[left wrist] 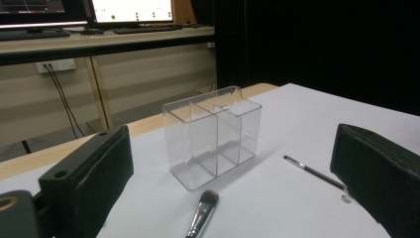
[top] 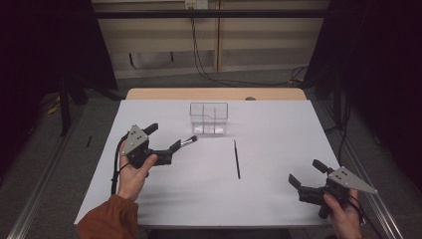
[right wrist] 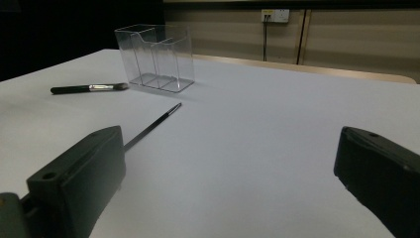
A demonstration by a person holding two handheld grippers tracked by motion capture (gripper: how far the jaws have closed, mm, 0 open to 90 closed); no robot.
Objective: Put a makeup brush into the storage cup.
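Observation:
A clear plastic organizer (top: 208, 118) with three compartments stands empty on the white table sheet (top: 268, 199), toward the back. A makeup brush (top: 188, 142) with a silver ferrule lies just left of it, bristles toward the box. My left gripper (top: 164, 137) hovers open over the brush's handle end and holds nothing. In the left gripper view the brush (left wrist: 203, 213) lies between the jaws, in front of the organizer (left wrist: 213, 136). A thin black liner brush (top: 237, 159) lies at mid-table. My right gripper (top: 305, 172) is open and empty at the front right.
Bare wood of the table (top: 214, 93) shows beyond the sheet's far edge. Cables (top: 204, 69) hang against the wall behind. In the right gripper view the thin brush (right wrist: 151, 127) points toward the organizer (right wrist: 154, 57), with the makeup brush (right wrist: 89, 88) to its left.

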